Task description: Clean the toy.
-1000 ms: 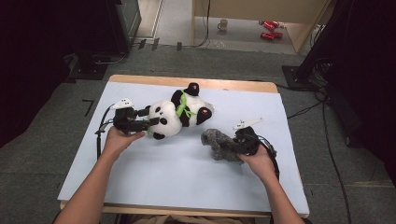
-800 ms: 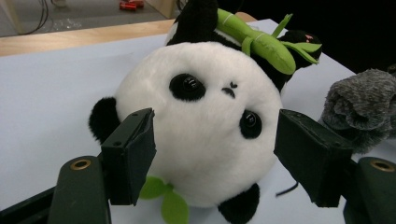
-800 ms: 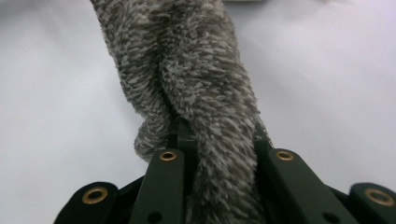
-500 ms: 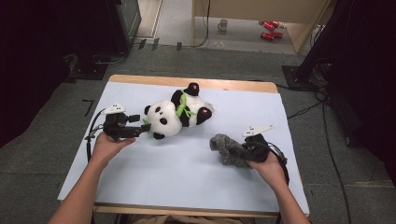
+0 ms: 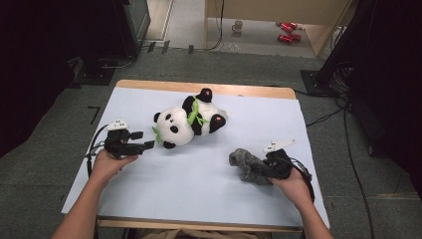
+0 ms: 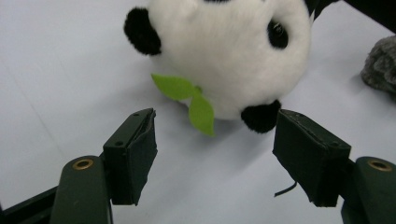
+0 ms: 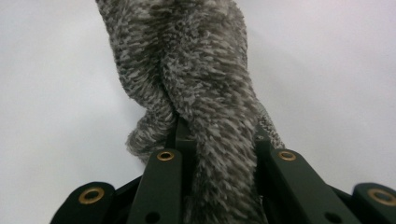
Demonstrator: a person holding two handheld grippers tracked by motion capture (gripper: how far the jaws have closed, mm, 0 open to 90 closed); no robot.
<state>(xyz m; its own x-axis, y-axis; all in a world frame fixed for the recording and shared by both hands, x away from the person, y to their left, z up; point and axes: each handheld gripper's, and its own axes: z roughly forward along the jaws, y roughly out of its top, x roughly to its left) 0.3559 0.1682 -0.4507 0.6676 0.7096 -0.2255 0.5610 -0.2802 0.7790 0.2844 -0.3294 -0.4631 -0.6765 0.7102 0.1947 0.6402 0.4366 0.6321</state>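
The left gripper has its fingers open, empty, the panda lying just right of them on the surface; the right gripper clamps the grey cloth near right

one overhead, two close tongs-mounted views

Pale blue-white sheet covers wooden table; bare wood edge shows along far side. Grey carpet floor all around. Mug stands on floor beyond table, near light wooden cabinet. Two red objects lie beside cabinet, too small to identify. Black cables trail across floor right of table. Dark equipment at far left.
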